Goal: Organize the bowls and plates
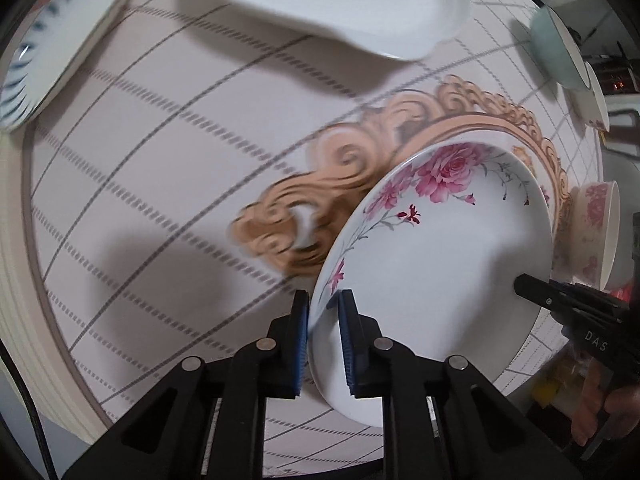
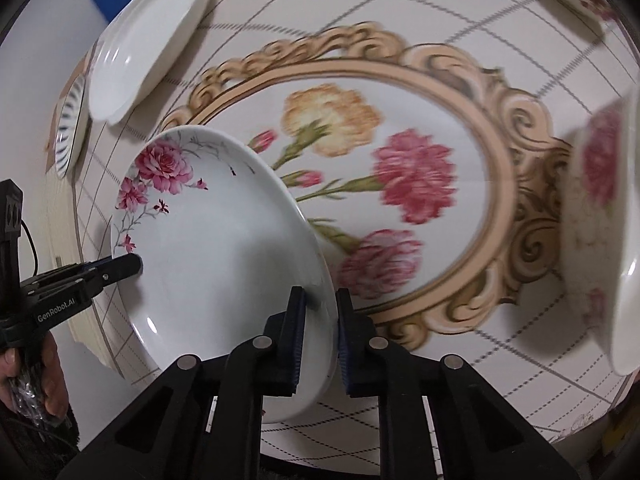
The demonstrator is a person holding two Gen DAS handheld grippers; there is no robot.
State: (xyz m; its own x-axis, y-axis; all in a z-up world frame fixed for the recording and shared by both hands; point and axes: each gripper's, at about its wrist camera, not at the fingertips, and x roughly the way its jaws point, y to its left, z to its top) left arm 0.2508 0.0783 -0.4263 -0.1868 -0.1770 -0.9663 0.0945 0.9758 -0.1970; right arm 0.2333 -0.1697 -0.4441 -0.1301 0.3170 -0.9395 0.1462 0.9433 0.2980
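A white plate with pink roses (image 1: 448,248) is held tilted above the table, gripped on opposite rims by both grippers. My left gripper (image 1: 325,300) is shut on its near rim in the left wrist view. My right gripper (image 2: 320,298) is shut on the other rim of the same plate (image 2: 216,248). The right gripper also shows at the plate's far edge in the left wrist view (image 1: 532,286), and the left gripper at the left in the right wrist view (image 2: 128,266).
On the flowered tablecloth (image 2: 400,152) lie a plain white oval plate (image 1: 352,4) (image 2: 148,40), a blue-striped plate (image 1: 48,48) (image 2: 70,128), a rose-patterned bowl (image 1: 596,232) (image 2: 600,240), a pale green bowl (image 1: 556,48) and another flowered bowl (image 1: 596,100).
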